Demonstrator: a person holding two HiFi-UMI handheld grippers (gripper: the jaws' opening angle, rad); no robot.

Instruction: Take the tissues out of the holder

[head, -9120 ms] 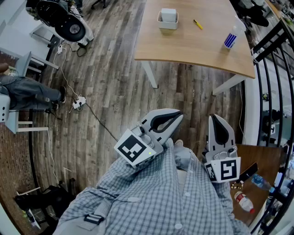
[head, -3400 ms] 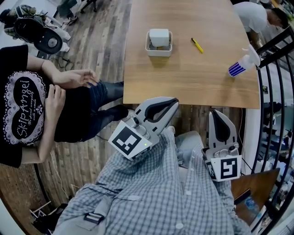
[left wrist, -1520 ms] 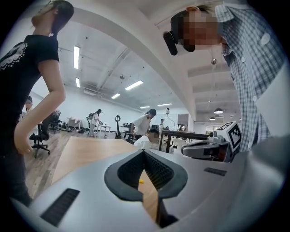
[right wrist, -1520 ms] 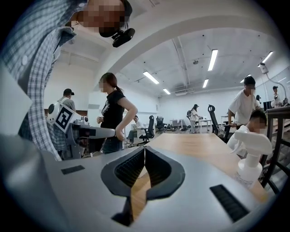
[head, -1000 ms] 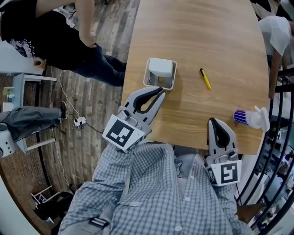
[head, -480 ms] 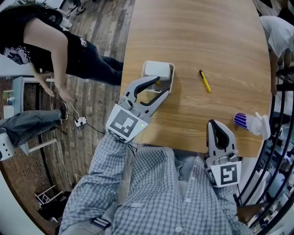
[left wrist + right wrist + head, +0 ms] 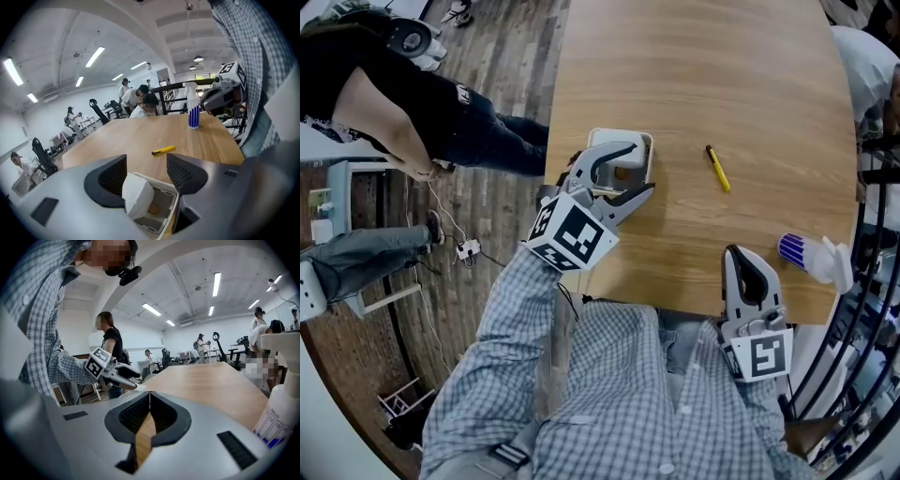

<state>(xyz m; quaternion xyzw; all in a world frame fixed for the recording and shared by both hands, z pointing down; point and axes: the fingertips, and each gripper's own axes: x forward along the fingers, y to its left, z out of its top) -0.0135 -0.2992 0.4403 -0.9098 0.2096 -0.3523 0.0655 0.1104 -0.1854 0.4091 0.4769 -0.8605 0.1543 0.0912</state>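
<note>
Open-plan workshop hall, white walls, strip lighting.
Grey-brown plank floor (image 7: 520, 47) left of a long light-wood table (image 7: 703, 75), with a white power strip (image 7: 469, 249) and loose cable lying on it. Black metal railing (image 7: 174, 87) past the table's far side. White ceiling, rows of strip lights (image 7: 95, 56) lit. Black office chairs (image 7: 96, 110) and desks toward the far wall.

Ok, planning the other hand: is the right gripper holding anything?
No, the right gripper has its jaws shut together with nothing between them.
</note>
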